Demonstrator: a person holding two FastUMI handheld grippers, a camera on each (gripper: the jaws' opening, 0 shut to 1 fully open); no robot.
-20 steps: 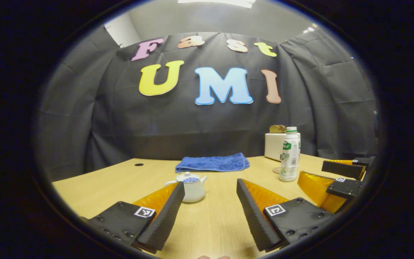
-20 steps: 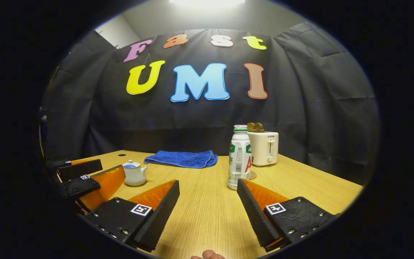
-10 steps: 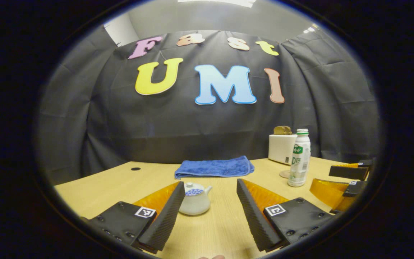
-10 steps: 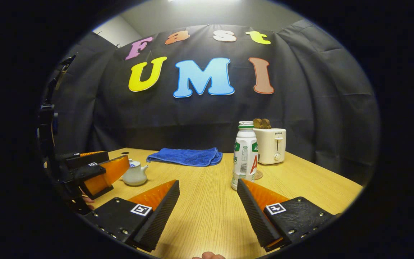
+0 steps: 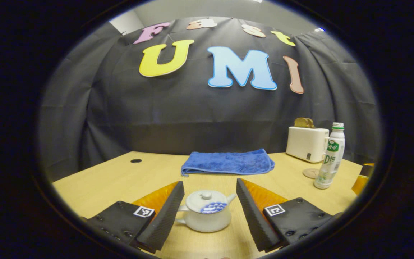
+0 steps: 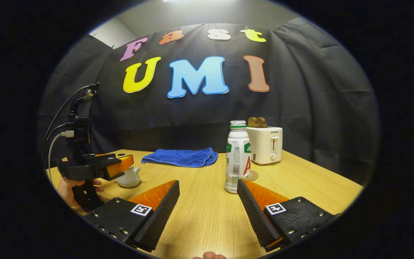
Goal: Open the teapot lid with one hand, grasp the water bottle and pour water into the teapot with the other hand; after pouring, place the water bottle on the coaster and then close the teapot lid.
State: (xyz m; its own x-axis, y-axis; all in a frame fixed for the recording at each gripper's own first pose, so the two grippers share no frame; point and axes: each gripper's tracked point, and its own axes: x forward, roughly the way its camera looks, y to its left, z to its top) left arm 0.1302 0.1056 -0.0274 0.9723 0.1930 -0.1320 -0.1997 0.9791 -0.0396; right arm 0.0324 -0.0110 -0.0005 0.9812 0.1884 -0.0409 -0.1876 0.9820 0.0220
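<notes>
My left gripper (image 5: 210, 205) has its two fingers spread apart, and the small white ceramic teapot with a blue pattern (image 5: 207, 216) sits on the light wooden table (image 5: 102, 180) directly ahead, framed between them — neither finger touches it, as far as I can tell. The round white lid with its small knob (image 5: 205, 196) is on the pot, the knob pointing straight up; the spout points to my right and away. The knob lies ahead of and above my fingertips, so I judge the coming move calls for a rise and a tip downward to straddle it from above.

My right gripper (image 6: 208, 205) is also spread wide, holding nothing. The white plastic water bottle with a green cap (image 6: 238, 156) stands upright just beyond my right-hand finger, long axis vertical, slightly right of the gap — a small shift right should centre it. The round brown coaster (image 6: 252, 175) lies just behind the bottle.

From the right gripper view the left gripper hangs over the teapot, a hand (image 6: 71, 187) on its handle. The left tool is nearer the pot, the right nearer the bottle.
</notes>
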